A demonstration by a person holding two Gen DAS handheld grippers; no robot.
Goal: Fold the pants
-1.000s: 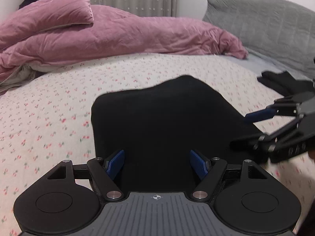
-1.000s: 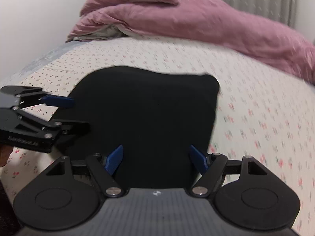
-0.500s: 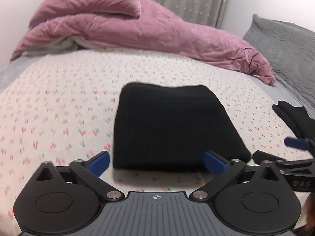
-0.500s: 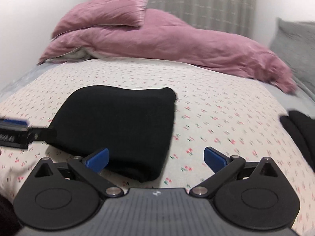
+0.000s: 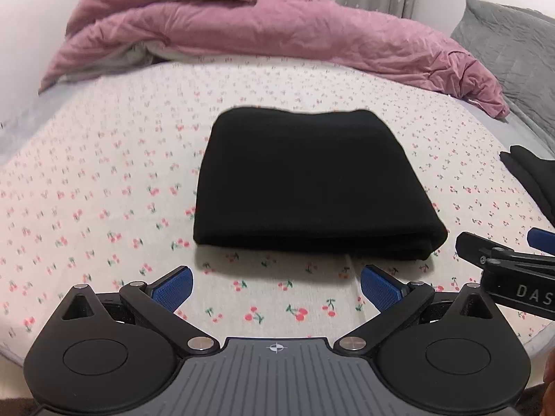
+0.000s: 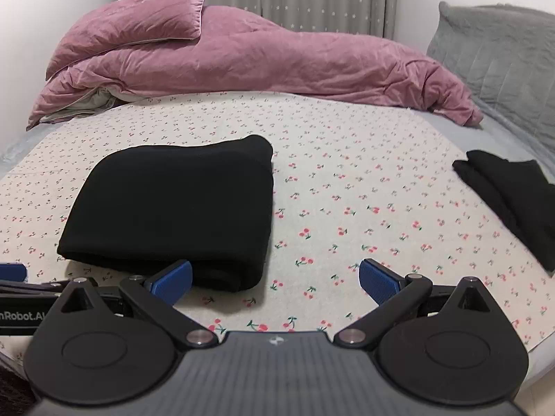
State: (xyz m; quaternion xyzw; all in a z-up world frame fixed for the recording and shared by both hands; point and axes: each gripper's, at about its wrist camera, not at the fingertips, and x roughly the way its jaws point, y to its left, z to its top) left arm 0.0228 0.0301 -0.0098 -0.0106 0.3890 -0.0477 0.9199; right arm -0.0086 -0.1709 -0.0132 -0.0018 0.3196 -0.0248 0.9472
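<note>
The black pants (image 5: 308,180) lie folded into a thick rectangle on the cherry-print bed sheet (image 5: 104,180). They also show in the right wrist view (image 6: 177,208), left of centre. My left gripper (image 5: 275,289) is open and empty, hovering just in front of the near edge of the pants. My right gripper (image 6: 275,280) is open and empty, near the front right corner of the pants. The right gripper's side shows at the right edge of the left wrist view (image 5: 513,274).
A pink duvet (image 6: 260,59) and pink pillow (image 6: 138,17) lie across the back of the bed. A grey pillow (image 6: 499,52) is at back right. A second folded black garment (image 6: 510,201) lies at the right of the sheet (image 6: 364,180).
Both grippers have pulled back from over the folded pants and opened wider. The pants now lie free on the sheet ahead of the fingertips.
</note>
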